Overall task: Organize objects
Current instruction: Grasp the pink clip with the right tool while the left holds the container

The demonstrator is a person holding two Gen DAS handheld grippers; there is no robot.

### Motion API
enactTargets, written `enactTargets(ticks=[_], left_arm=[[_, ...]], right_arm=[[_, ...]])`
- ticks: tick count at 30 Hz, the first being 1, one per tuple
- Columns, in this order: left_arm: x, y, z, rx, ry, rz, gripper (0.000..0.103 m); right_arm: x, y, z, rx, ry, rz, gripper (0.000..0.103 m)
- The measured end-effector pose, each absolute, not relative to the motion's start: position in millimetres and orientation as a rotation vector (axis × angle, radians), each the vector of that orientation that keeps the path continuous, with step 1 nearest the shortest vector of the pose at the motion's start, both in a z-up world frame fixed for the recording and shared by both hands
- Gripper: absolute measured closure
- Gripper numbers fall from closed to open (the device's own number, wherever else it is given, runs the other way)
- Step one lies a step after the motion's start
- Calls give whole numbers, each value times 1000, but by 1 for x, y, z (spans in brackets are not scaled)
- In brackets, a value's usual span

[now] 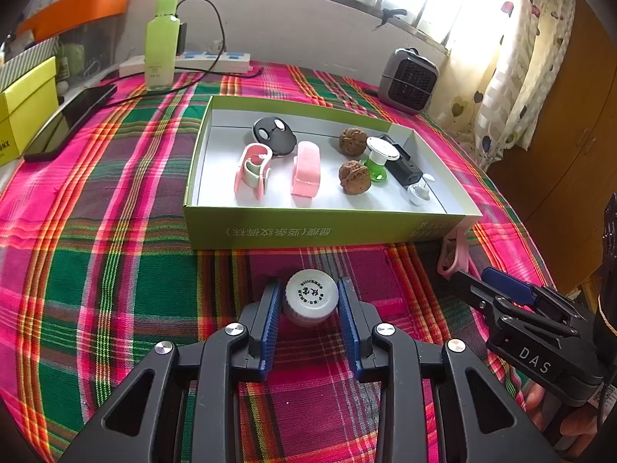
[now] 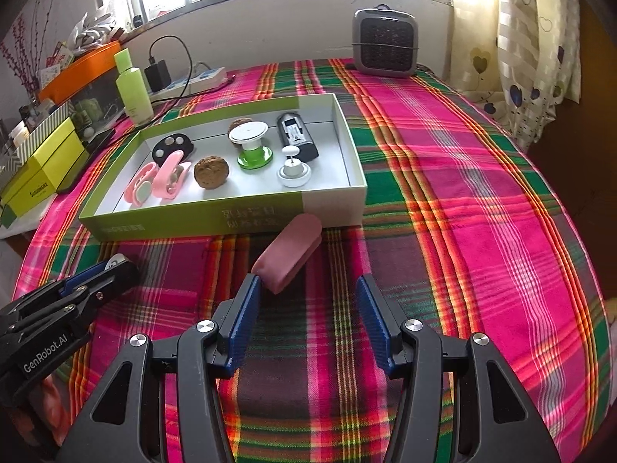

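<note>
Left gripper (image 1: 311, 287): blue pads touching both sides of a white-capped bottle (image 1: 311, 301), clamped on it, on the plaid cloth (image 1: 115, 270) just in front of the box (image 1: 327, 227).
Bottle: upright, cap toward the camera; its body is hidden under the cap and its print is too small to read.
Right gripper (image 2: 308, 289): jaws wide apart, holding nothing; left pad just beside the pink clip (image 2: 289, 256).
Pink clip: lies on the cloth, touching the box front; long axis runs from the gripper up-right toward the box.
Hidden: in the left view the clip (image 1: 453, 256) is half behind the box corner and the right gripper (image 1: 486, 281).
Box contents: walnuts (image 1: 354, 176), pink clips, a black fob, a green-and-white spool.
</note>
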State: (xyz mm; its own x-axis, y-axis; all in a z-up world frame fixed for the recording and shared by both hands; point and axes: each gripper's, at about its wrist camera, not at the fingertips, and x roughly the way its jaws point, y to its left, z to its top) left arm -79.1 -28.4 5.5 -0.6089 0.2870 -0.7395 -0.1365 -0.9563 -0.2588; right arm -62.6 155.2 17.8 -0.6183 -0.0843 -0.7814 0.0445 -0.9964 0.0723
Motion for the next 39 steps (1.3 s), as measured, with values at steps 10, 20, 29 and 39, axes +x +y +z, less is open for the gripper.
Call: enactTargets(ticks=[10,20,29,39], left_arm=[[-80,-29,5,-1245,-262,2609,75],[-79,-28,5,-1244,-264,2609,75],[-80,-27,6,-1245,-256,2612,75],[-79,-26,6,-1244,-250,2611,75]], right_arm=[[-69,152,19,1277,-200,-2757,51],[-82,153,13,1325,-197,-2782,51],[-80,152,12,1336,-96,-2788,51],[-80,166,12,1342,-54,-2790,62]])
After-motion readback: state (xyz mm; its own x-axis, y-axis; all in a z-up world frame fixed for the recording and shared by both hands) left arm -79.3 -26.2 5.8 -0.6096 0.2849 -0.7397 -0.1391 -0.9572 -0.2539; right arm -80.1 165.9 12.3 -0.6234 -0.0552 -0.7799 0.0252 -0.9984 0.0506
